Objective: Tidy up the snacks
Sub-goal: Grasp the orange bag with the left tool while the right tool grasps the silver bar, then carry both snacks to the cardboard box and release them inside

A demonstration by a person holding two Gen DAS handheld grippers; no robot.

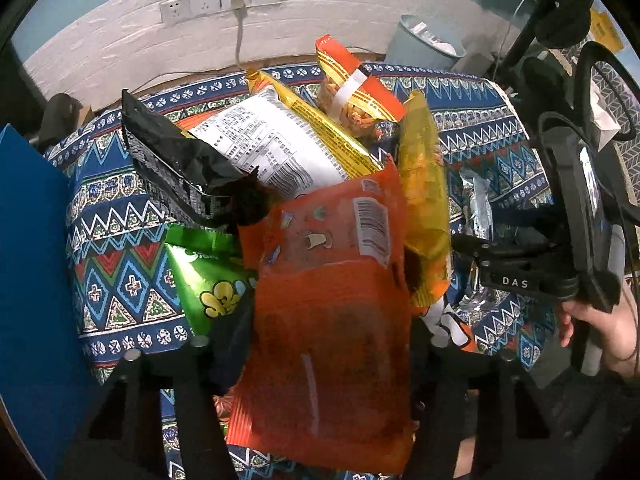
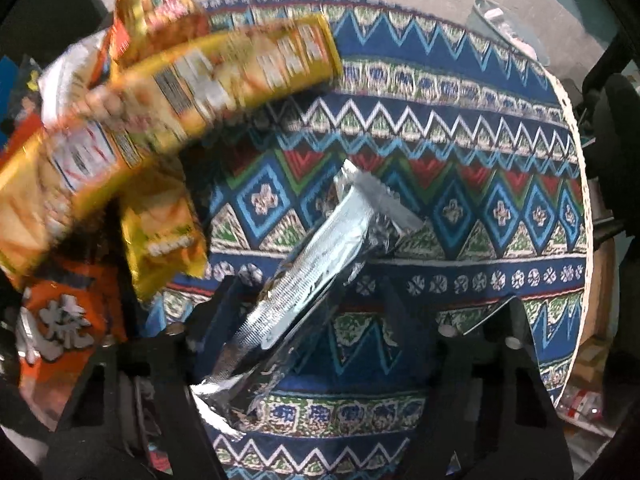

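Note:
In the left wrist view my left gripper (image 1: pixel 320 344) is shut on a large orange snack bag (image 1: pixel 332 300) held upright before a pile of snacks: a black bag (image 1: pixel 180 168), a white-backed yellow bag (image 1: pixel 280 148), a green bag (image 1: pixel 204 276), a yellow bag (image 1: pixel 424 208) and an orange-yellow bag (image 1: pixel 352 84). In the right wrist view my right gripper (image 2: pixel 308 320) is shut on a silver foil packet (image 2: pixel 320 264) above the patterned tablecloth (image 2: pixel 460 184). The right gripper also shows at the right of the left wrist view (image 1: pixel 516 268).
A round table under the patterned cloth (image 1: pixel 480 136) holds everything. A blue board (image 1: pixel 32 264) stands at the left. A grey bin (image 1: pixel 424 44) and wall sockets (image 1: pixel 216 0) are behind. Blurred yellow and orange bags (image 2: pixel 180 92) fill the left of the right wrist view.

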